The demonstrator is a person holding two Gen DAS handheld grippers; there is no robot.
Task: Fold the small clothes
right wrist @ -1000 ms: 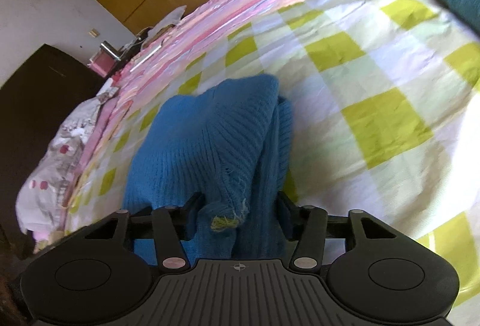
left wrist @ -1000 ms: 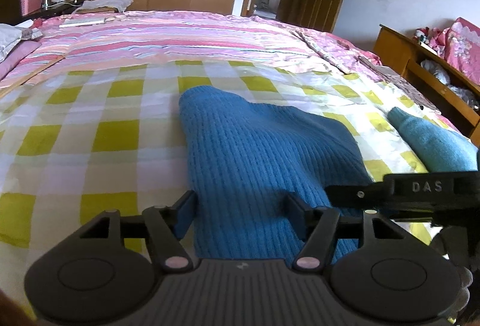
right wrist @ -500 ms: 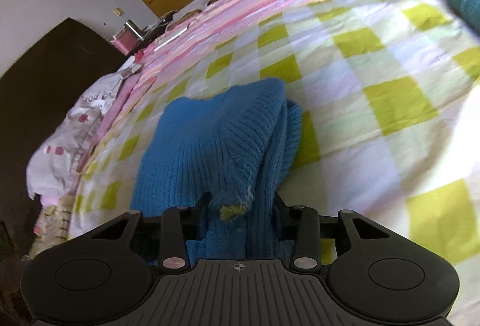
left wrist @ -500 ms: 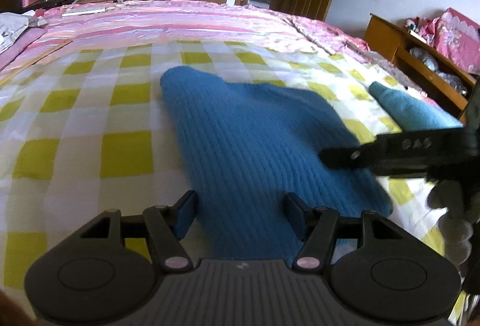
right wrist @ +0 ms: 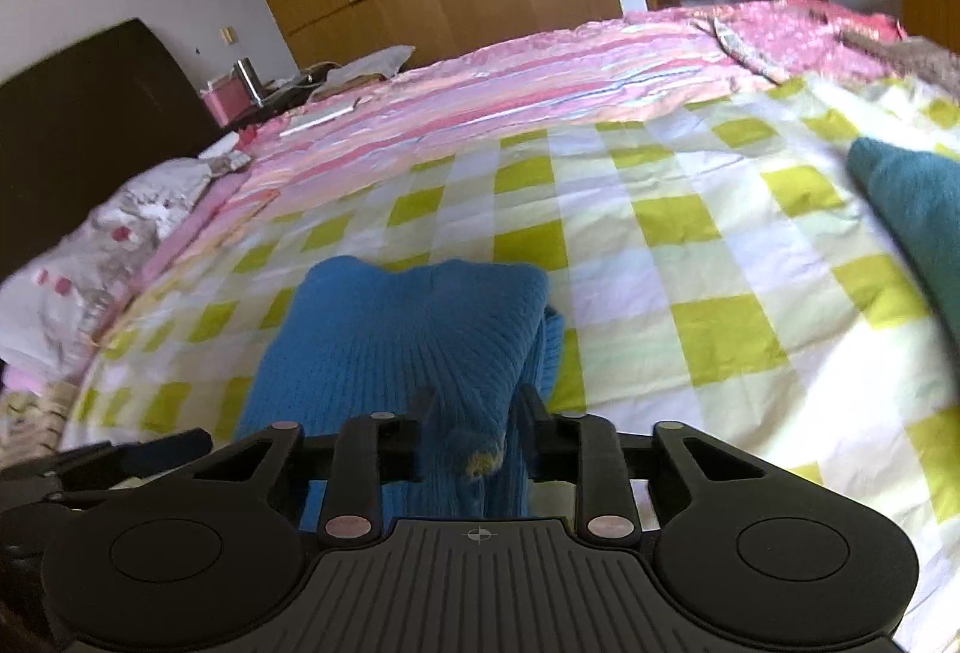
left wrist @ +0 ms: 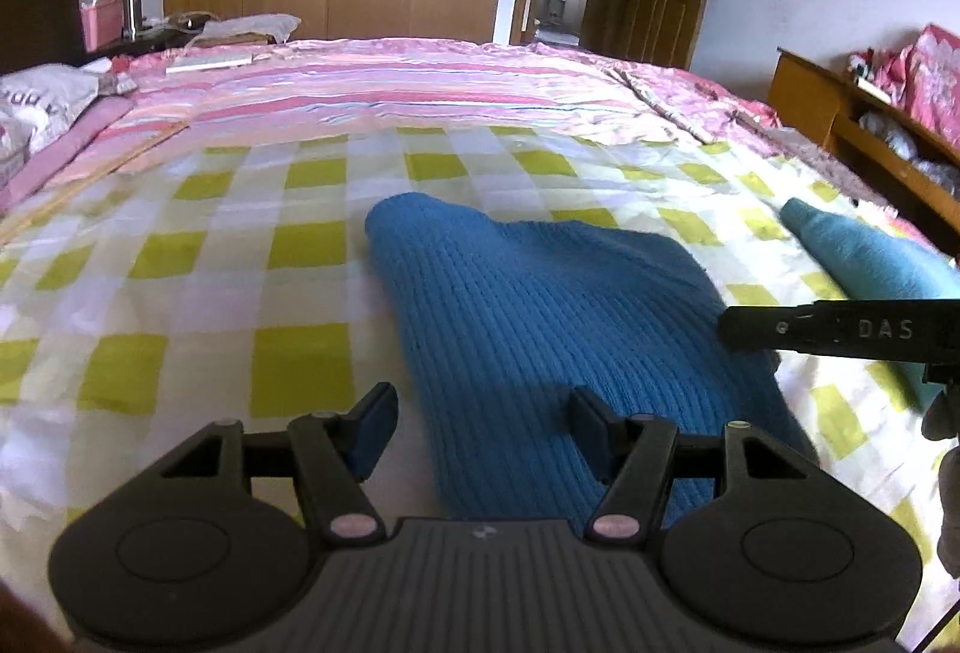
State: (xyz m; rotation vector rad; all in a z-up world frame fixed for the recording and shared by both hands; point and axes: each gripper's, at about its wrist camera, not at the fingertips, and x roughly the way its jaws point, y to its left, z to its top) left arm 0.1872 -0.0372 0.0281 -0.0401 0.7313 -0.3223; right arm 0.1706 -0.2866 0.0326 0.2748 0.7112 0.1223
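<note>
1. Centrally, a blue knitted garment point(left wrist: 540, 305) lies on a yellow-checked sheet point(left wrist: 198, 257) over a bed.
2. The right gripper point(right wrist: 471, 416) pinches a bunched corner of it, jaws closed on the knit.
3. The left gripper point(left wrist: 480, 413) hovers with jaws wide apart, holding nothing.
4. The knit looks soft, floppy and light; its edges probably offer the best hold.
5. A teal garment point(left wrist: 864, 251) lies well apart.
</note>
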